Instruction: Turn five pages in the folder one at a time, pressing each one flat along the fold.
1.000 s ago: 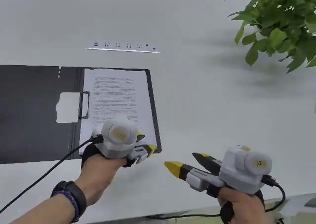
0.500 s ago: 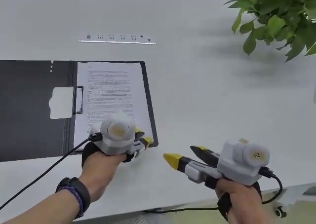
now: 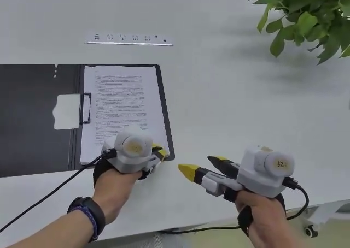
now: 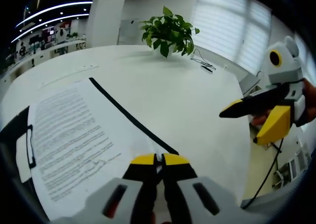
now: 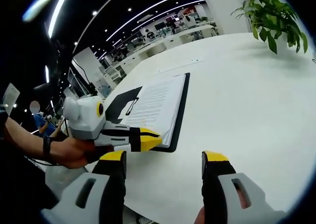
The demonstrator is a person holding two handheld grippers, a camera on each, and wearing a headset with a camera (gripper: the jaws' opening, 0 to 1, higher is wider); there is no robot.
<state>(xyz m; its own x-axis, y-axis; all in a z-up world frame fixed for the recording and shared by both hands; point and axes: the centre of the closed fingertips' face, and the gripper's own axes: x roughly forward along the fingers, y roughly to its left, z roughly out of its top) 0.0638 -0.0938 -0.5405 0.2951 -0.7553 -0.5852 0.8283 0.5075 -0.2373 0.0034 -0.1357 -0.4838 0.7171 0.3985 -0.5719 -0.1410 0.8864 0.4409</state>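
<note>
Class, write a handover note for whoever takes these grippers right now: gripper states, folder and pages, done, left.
Left gripper: fingers shut at the near right corner of the top page; whether it pinches paper, cannot tell.
Right gripper: open, held apart from the folder, to its right.
Done: no turned page lies on the left cover.
Left: seemingly all five turns and presses.
</note>
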